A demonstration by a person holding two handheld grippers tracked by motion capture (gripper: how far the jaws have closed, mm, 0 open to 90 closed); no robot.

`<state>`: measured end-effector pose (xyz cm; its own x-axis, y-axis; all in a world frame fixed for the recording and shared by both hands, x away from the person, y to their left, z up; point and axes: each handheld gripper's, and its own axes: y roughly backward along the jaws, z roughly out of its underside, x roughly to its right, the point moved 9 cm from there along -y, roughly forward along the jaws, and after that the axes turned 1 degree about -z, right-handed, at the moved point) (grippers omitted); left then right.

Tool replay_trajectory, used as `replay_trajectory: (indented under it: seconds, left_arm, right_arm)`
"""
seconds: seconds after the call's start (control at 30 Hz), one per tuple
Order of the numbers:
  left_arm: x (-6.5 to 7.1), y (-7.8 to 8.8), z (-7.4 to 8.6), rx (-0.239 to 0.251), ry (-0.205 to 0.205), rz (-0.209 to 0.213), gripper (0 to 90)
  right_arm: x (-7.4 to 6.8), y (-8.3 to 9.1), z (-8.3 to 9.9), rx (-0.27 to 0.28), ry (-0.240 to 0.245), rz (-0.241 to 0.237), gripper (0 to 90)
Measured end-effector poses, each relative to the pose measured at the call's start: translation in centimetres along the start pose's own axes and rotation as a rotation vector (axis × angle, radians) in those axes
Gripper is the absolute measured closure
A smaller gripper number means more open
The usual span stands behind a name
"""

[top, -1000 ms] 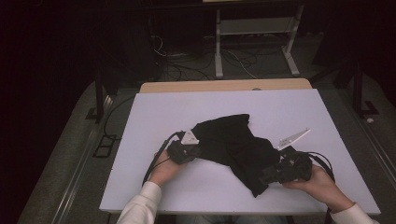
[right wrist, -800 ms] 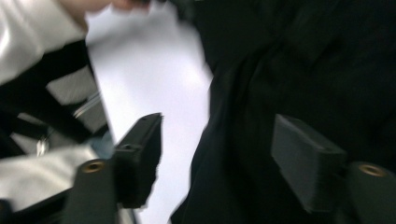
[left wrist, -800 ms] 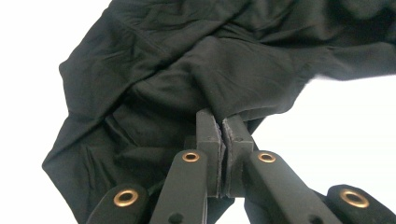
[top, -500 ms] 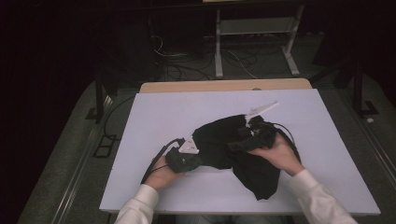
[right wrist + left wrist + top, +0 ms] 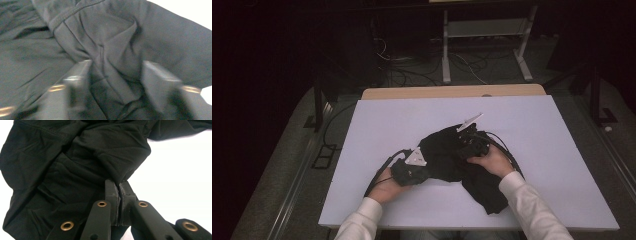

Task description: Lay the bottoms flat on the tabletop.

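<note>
Since a second ago the right tool (image 5: 467, 141) moved left onto the black garment (image 5: 447, 157) at mid-counter – its jaws just closing, apart around a fold. Left tool (image 5: 119, 191) pinches the near-left edge. Risk – a thin grip slips when pulled.

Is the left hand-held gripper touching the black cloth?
Touching. The left gripper view shows the left hand-held gripper with its jaws shut on a fold of the black cloth.
</note>
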<state>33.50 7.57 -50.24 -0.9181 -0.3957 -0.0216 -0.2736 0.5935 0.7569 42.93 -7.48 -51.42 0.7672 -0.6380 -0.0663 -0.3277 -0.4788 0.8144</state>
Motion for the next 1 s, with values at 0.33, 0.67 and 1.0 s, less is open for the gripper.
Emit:
replay_trajectory:
  seconds: [0.33,0.67,1.0]
  left_arm:
    - [-1.6,0.9,-0.7,0.033,0.040,-0.069,73.4]
    - [-8.2,1.4,-4.0,0.170,0.138,-0.315,35.5]
    - [-10.5,1.4,-6.7,0.204,0.092,-0.297,32.4]
  right_arm:
    - [1.1,2.0,-3.1,0.078,-0.073,-0.089,83.0]
    - [0.3,3.8,-8.4,0.105,-0.029,-0.197,82.9]
    - [-0.2,4.5,-10.4,0.095,-0.025,-0.275,82.9]
